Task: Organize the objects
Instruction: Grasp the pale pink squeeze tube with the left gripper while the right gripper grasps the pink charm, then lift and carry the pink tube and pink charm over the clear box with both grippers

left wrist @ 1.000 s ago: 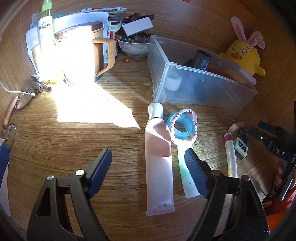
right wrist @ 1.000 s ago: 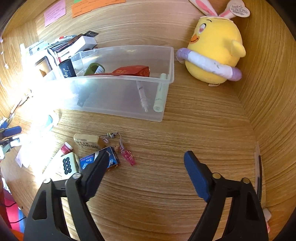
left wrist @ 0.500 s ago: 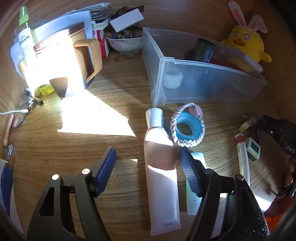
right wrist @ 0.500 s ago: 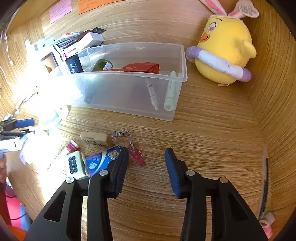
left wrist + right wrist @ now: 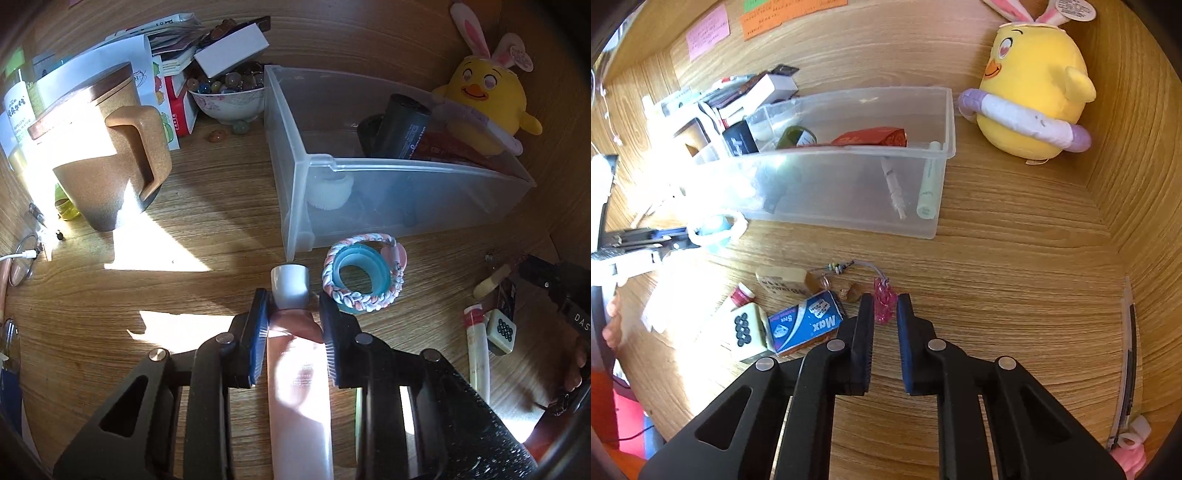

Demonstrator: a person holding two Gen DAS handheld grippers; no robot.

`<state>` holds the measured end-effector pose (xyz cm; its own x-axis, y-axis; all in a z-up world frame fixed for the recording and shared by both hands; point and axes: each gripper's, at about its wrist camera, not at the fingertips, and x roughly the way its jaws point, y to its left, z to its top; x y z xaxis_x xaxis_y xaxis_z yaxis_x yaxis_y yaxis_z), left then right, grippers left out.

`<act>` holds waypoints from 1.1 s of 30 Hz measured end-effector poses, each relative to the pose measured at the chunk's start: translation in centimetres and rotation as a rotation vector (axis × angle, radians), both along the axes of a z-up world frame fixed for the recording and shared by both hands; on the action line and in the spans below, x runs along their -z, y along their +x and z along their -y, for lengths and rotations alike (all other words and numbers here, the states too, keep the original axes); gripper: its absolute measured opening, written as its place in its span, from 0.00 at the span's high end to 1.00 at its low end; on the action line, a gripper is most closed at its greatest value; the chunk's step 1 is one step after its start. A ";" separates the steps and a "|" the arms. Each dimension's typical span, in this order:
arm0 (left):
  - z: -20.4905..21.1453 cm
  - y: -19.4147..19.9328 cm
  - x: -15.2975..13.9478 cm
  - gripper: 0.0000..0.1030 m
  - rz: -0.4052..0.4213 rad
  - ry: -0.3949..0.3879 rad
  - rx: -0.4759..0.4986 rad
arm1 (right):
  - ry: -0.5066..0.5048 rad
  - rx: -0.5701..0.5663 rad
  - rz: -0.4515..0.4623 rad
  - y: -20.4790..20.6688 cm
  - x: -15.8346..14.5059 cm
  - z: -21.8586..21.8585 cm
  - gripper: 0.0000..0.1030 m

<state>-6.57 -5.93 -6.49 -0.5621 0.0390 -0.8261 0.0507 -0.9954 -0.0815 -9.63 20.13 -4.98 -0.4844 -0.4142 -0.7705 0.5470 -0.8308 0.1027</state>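
Right now the left gripper [image 5: 294, 332] is closing its jaws on the pink tube [image 5: 299, 398], and the pads look to be touching the tube just below its white cap [image 5: 290, 285]. The tube lies flat on the desk [image 5: 207, 229]. At two o'clock from the gripper sits a blue tape roll [image 5: 364, 275] with a braided band [image 5: 354, 295] around it. At one o'clock is the clear bin [image 5: 369, 199].

The right gripper [image 5: 885, 312] is pinched together on a pink charm [image 5: 884, 301], which lies on the desk. At nine o'clock lie a blue box [image 5: 805, 325] and a tile [image 5: 744, 330]. At twelve o'clock is the bin [image 5: 849, 192].

The bin already holds pens, a red packet and a dark bottle. I think lots is still left: tube, charm, tape, box and tile are all outside it.
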 end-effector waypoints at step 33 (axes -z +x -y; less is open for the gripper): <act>1.3 5.7 -8.8 0.81 -0.300 0.107 -0.071 | 0.098 0.017 -0.076 -1.0 -0.2 0.9 0.74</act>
